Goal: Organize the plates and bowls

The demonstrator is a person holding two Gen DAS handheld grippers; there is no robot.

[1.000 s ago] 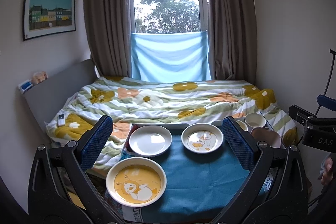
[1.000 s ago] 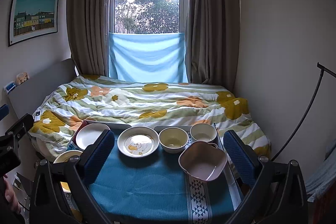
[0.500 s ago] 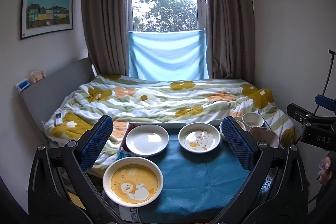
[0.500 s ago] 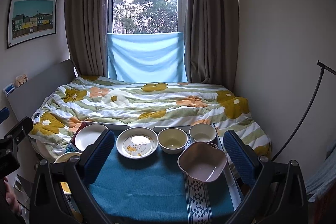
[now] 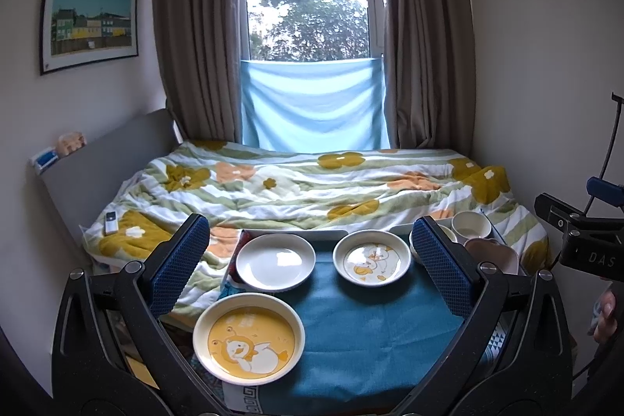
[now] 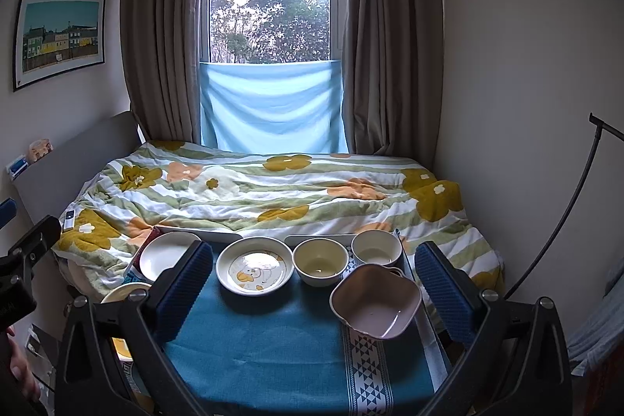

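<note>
From the left wrist, the left gripper [image 5: 308,256] stands wide apart and empty over the table [image 5: 370,330], and the view has crept slightly forward and down over the last second: the dishes sit a touch lower and nearer between its pads than before. The yellow duck plate [image 5: 249,337] lies closest, just inside the left pad; beyond it the plain white plate [image 5: 275,261] is straight ahead, and the small duck plate [image 5: 373,261] sits ahead toward the right pad. No dish has shifted. The small drift suggests an approach is only starting, most likely toward one of the plates, so no stacking is done yet

From the right wrist, the right gripper [image 6: 312,275] is likewise spread wide with nothing between its pads, and the framing has barely changed. The pink square bowl [image 6: 376,301] is nearest, just inside the right pad. Ahead lie the small duck plate [image 6: 254,270], a cream bowl [image 6: 320,261] touching or nearly touching it, and a white bowl [image 6: 376,247] further right. The white plate [image 6: 165,255] is partly hidden behind the left pad. All pieces are separate, so the sorting of plates with plates and bowls with bowls appears wholly ahead
</note>
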